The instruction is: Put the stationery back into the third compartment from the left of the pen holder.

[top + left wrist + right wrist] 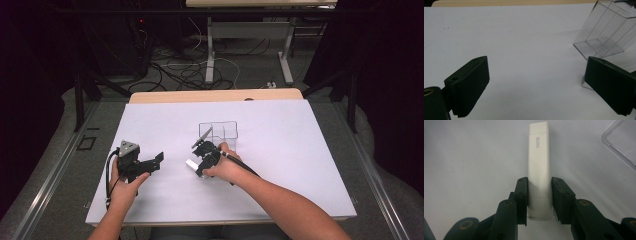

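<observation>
On the left side of the table, the left gripper (159,159) is waiting with nothing in it: in the left gripper view its two black jaws are standing wide apart over bare white paper (524,37), and the clear plastic organizer box (605,30) is lying beyond and to the right of the right-hand finger (610,86), apart from both.

Moving right, the right gripper (539,200) is clamping a white glue stick (539,170). Its pads are pressing on the two long sides of the stick near its lower end, so most of the body, with the printed brand name, is sticking out ahead of the fingertips. In the high view the right hand is holding the stick (192,165) just above the paper, with the box (220,131) close behind the gripper (200,157).

As a judgement, the pickup is looking done and the placing is still to come: the box compartments are appearing empty, and the stick is sitting outside them, between the fingers rather than in any slot. What is left is carrying it over the box rim, seen at the top right beyond the right finger (562,197), and releasing it inside.
</observation>
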Tool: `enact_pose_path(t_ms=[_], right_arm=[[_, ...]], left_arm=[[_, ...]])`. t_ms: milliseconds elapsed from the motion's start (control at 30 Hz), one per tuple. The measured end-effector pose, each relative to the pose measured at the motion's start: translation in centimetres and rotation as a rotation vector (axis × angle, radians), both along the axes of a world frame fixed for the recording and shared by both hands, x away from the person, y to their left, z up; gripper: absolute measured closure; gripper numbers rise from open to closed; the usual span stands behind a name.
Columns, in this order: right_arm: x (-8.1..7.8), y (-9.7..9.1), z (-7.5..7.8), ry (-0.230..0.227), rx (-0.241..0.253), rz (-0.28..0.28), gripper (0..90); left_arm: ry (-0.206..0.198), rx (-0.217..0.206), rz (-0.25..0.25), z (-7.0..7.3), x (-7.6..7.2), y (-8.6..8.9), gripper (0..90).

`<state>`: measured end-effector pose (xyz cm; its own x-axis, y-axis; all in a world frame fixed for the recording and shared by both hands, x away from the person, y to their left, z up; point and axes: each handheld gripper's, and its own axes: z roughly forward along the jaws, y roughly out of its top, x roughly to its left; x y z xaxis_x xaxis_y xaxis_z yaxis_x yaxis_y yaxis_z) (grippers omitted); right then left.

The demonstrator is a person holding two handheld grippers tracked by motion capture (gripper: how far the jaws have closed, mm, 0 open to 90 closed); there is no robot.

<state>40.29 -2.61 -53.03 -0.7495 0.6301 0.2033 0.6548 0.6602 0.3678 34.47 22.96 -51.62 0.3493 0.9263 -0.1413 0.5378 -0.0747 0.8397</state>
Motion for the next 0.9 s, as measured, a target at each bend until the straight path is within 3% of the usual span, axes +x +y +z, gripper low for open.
enact_pose_path(t_ms=[67,233,467,667,700,767,800,833,867,900], right_arm=[[-0.2,-0.1,0.0,-0.002,0.006,-0.023,67.3],[-0.1,-0.7,0.0,-0.025,0.035,-0.006,67.3],[-0.7,-1.2,0.7,-0.121,0.087,0.052,67.3],[-1.7,-1.6,1.4,-0.293,0.067,0.18,67.3],[-2.1,-1.8,1.7,-0.359,0.039,0.215,67.3],[-2.3,-1.9,1.7,-0.384,0.033,0.235,67.3],[-2.5,-2.0,1.8,-0.413,0.028,0.256,67.3],[-3.0,-2.2,2.0,-0.476,0.001,0.293,67.3],[-3.0,-2.2,2.0,-0.476,0.001,0.293,67.3],[-3.4,-2.4,2.2,-0.525,-0.022,0.32,67.3]], left_arm=[[0.001,0.0,0.0,0.0,0.0,0.0,5.8],[-0.002,0.003,-0.002,0.0,0.0,0.0,5.8],[0.0,0.006,-0.009,0.0,0.0,-0.1,5.8],[0.008,0.006,-0.02,0.0,0.0,-0.2,5.8],[0.008,0.008,-0.023,0.1,0.0,-0.2,5.8],[0.011,0.012,-0.027,0.1,0.0,-0.3,5.8],[0.013,0.014,-0.028,0.1,0.0,-0.3,5.8],[0.014,0.014,-0.03,0.1,0.0,-0.3,5.8],[0.015,0.015,-0.031,0.1,0.0,-0.3,5.8],[0.015,0.015,-0.033,0.1,0.0,-0.4,5.8]])
